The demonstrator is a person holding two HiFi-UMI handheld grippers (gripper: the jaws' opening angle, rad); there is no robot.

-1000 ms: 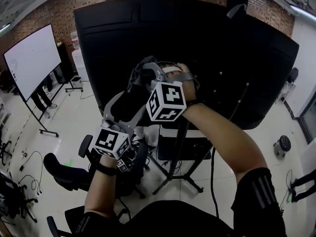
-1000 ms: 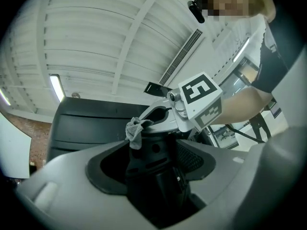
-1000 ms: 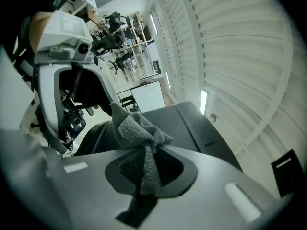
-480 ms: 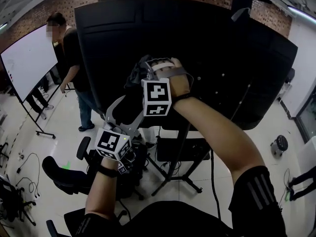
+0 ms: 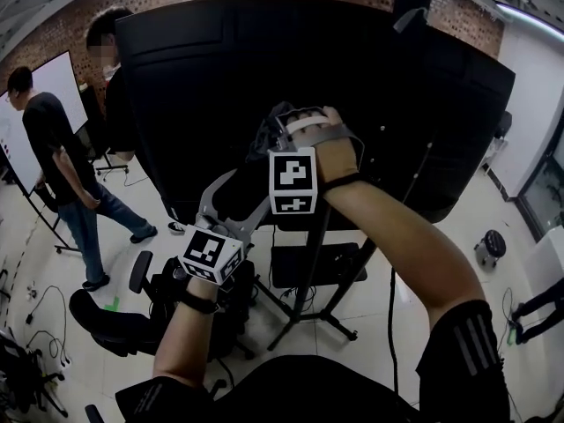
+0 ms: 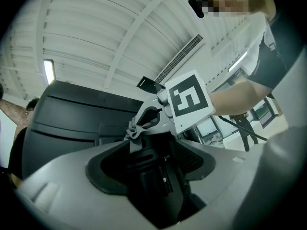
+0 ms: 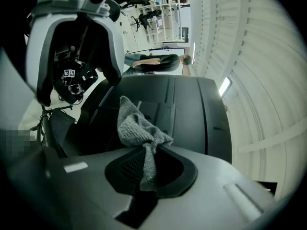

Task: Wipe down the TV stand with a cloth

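Observation:
The back of a large black TV on a black wheeled stand fills the middle of the head view. My right gripper is raised against that back panel, shut on a grey knitted cloth that bunches out past its jaws. In the right gripper view the cloth hangs in front of the black panel. My left gripper is lower and left, pointing up at the TV's lower edge with its fingers spread. In the left gripper view a black part of the stand shows between the jaws.
Two people stand at the left: one on the floor, one close by the TV's left edge. A black office chair sits at lower left, a small stool at right. Cables hang down the stand.
My right gripper with the cloth has shifted slightly right on the panel. The left gripper has barely moved. A second person has walked into view at the left.

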